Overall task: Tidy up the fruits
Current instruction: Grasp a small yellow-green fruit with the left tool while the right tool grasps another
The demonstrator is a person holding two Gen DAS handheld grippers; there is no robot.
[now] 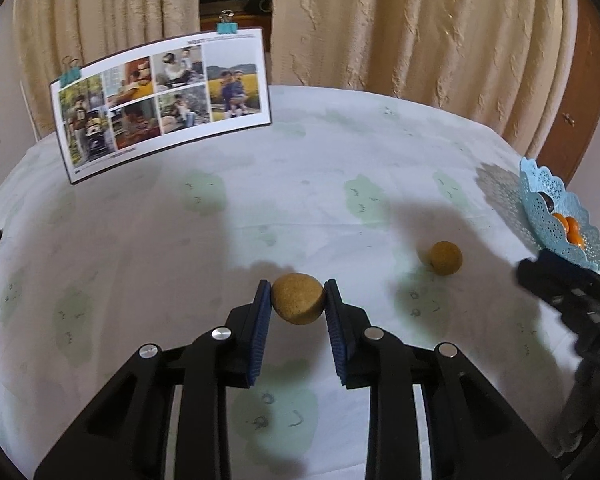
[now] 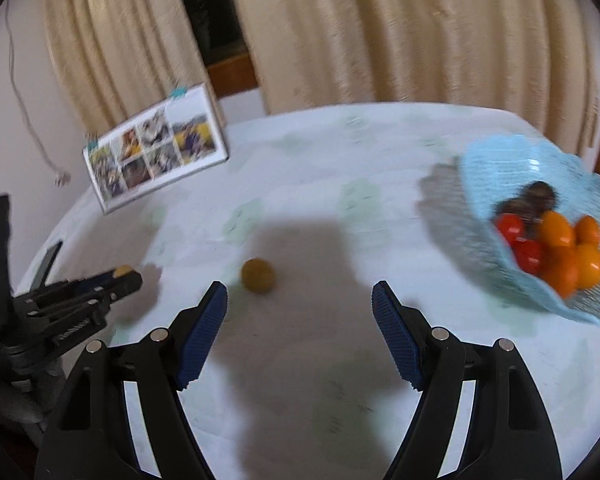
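My left gripper (image 1: 298,286) is shut on a round brown fruit (image 1: 298,298), held just above the pale tablecloth (image 1: 260,208); the same gripper (image 2: 124,276) shows at the left of the right wrist view. A second brown fruit (image 1: 444,258) (image 2: 259,275) lies loose on the cloth. My right gripper (image 2: 300,292) stands open with nothing between its fingers, the loose fruit just beyond its left fingertip. A light-blue lace basket (image 1: 540,184) (image 2: 496,168) at the right holds orange (image 2: 556,228), red (image 2: 510,228) and dark (image 2: 540,194) fruits.
A clipped photo board (image 1: 160,100) (image 2: 156,152) stands at the back left of the table. Beige curtains (image 1: 400,20) hang behind. A dark flat object (image 2: 50,260) lies at the table's left edge. A wooden door (image 1: 572,112) is at the far right.
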